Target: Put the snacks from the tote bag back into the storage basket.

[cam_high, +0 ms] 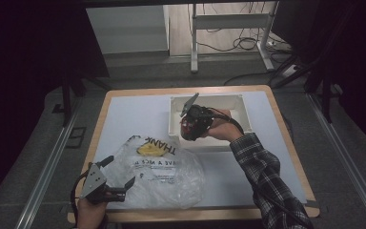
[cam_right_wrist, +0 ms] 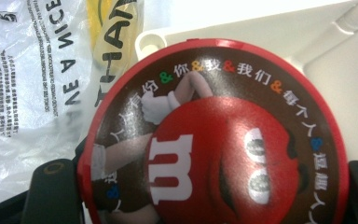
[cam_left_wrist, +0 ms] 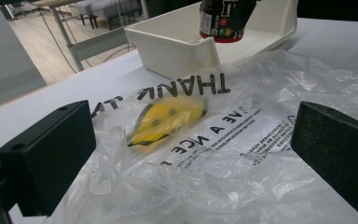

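Can (cam_right_wrist: 212, 135) pinched in your right gripper (cam_high: 188, 128) above the bin's (cam_high: 240, 104) near-left corner, by the bag (cam_left_wrist: 242, 135); left gripper (cam_high: 119, 179) spread at the bag's near edge, ready to open it.

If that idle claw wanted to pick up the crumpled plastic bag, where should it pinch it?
Probably the raised crinkled fold of the plastic bag right ahead of the open left claw, coming from the table's near edge. The film bunches up there, so both pads can close on it.
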Tool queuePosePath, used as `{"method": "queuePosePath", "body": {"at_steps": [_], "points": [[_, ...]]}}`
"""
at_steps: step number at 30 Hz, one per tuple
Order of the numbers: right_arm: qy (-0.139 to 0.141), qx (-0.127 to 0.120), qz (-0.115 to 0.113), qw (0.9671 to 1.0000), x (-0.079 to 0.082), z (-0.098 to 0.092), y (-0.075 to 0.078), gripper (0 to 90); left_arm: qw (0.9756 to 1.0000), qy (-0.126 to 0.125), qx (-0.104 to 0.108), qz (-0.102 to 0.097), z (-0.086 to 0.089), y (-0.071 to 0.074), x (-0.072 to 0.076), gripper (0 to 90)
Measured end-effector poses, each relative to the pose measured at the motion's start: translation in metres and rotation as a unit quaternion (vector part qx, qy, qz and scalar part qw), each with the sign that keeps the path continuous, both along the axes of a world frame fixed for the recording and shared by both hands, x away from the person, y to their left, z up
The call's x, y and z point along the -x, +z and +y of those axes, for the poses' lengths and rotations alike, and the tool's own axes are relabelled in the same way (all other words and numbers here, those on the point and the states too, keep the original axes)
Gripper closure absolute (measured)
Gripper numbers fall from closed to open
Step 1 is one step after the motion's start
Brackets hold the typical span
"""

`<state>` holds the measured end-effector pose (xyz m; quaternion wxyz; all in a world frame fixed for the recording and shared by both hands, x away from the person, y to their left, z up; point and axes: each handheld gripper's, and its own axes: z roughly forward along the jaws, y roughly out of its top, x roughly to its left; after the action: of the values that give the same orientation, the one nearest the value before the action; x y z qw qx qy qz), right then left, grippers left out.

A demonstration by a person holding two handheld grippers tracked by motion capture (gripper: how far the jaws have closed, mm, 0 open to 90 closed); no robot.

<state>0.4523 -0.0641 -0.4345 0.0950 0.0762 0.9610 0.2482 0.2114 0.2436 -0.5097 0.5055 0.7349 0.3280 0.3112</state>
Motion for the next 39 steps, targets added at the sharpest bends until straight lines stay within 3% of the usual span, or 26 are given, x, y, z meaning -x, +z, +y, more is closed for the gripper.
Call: {"method": "queuePosePath", "body": {"at_steps": [19, 39], "points": [[0.004, 0.006, 0.01, 0.9999, -0.021, 0.007, -0.014, 25.7, 1.0, 0.002, 0.001, -0.001, 0.0, 0.0, 0.0, 0.0], [0.011, 0.018, 0.013, 0.9997, -0.029, 0.016, -0.029, 25.7, 1.0, -0.001, -0.008, 0.001, -0.001, 0.0, 0.0, 0.0]]}}
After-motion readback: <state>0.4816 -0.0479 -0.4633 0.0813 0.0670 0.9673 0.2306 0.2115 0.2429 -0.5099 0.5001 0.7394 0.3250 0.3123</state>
